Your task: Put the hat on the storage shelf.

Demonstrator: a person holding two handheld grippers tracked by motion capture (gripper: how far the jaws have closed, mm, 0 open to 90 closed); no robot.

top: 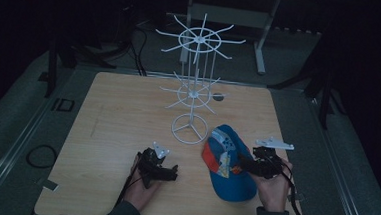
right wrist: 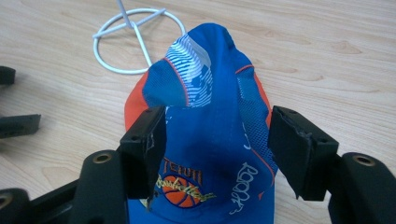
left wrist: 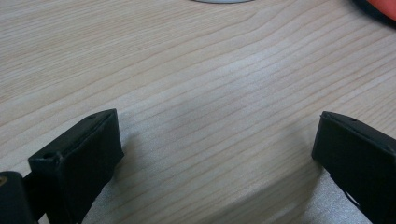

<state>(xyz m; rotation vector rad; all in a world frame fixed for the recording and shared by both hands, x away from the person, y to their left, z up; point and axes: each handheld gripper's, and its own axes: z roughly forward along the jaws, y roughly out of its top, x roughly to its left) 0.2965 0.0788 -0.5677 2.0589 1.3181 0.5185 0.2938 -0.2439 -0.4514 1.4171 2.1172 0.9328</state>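
**Soft cap between open jaws, rack waiting beyond**

The wooden table (top: 118, 108) carries a white wire rack (top: 194, 87) standing ahead of both tools. The blue and orange cap (right wrist: 210, 140) lies directly under the right gripper (right wrist: 217, 149), whose jaws stand wide on either side of its crown, pressing nothing. The cap looks light, floppy cloth; the stiffer brim or a pinched fold of crown seems the surest hold. The left gripper (left wrist: 217, 149) is open and empty over bare wood, well left of the cap.
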